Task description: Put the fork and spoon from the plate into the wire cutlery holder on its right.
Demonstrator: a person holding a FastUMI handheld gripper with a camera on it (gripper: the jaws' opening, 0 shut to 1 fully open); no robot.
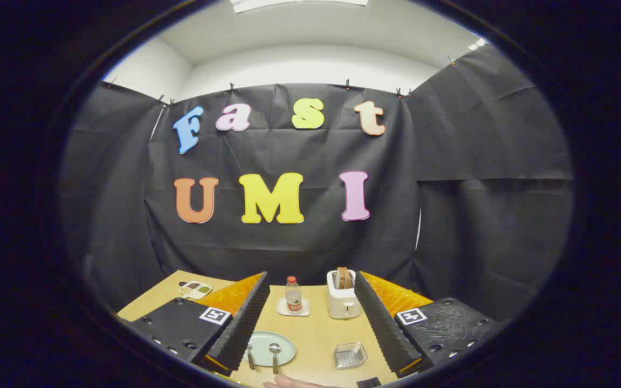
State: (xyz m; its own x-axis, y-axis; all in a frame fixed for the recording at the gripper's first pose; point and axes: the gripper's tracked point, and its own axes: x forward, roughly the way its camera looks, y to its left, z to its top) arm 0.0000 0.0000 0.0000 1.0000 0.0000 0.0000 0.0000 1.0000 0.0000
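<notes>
A pale green plate (283, 345) lies on the wooden table between my fingers, close to the left one. On it rest a spoon (274, 353) and, further left, a fork (249, 357), both with handles pointing toward me. To the plate's right stands the wire cutlery holder (350, 355), near the right finger. My gripper (310, 323) is open and holds nothing; it hovers above and short of the plate. A fingertip of a person's hand (289, 382) shows at the table's near edge.
Beyond the plate, a bottle with a red cap (293, 295) stands on a small white tray. A white toaster (342, 295) with bread in it stands to its right. A divided snack dish (195, 289) sits at the table's far left.
</notes>
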